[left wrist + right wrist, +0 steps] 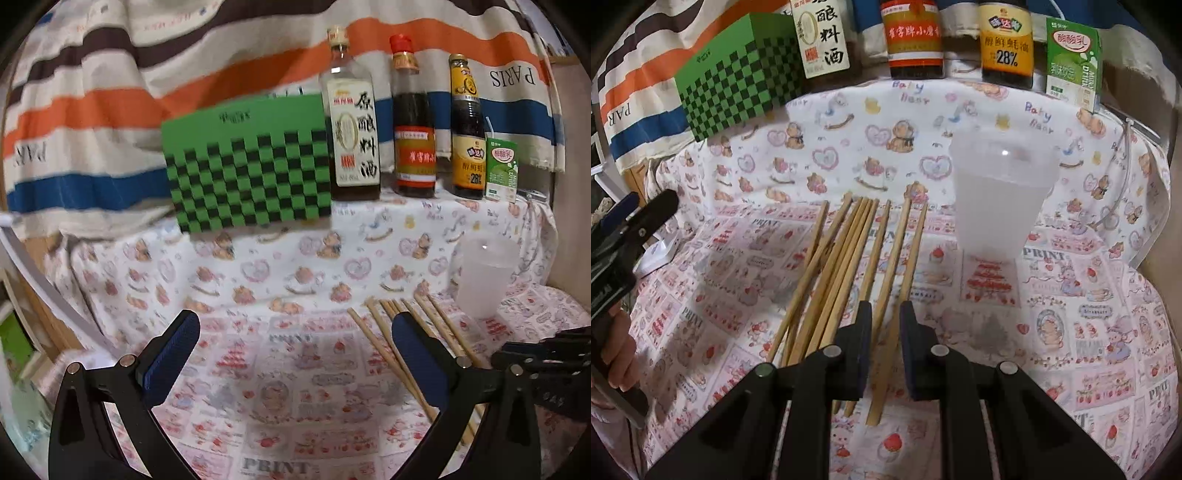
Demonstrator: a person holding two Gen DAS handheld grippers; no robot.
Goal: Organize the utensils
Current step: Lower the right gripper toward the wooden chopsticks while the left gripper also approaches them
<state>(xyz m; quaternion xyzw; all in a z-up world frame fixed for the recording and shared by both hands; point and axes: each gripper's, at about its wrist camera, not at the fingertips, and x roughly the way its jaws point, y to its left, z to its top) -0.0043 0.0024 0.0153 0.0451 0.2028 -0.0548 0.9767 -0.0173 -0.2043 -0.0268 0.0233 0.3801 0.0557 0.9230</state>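
Several wooden chopsticks [846,266] lie side by side on the patterned cloth. They also show at the right in the left wrist view [424,332]. A frosted white plastic cup [997,195] stands upright just right of them; in the left wrist view the cup [484,273] is at far right. My right gripper [885,317] hovers over the near ends of the chopsticks, jaws a narrow gap apart with one chopstick [890,288] running between them, not clamped. My left gripper [295,332] is wide open and empty over bare cloth, left of the chopsticks.
A green checkered box [247,166], three sauce bottles [352,122] and a green drink carton [501,171] stand along the back edge. A striped cloth hangs behind. The left gripper and hand show at the left edge of the right wrist view [624,236].
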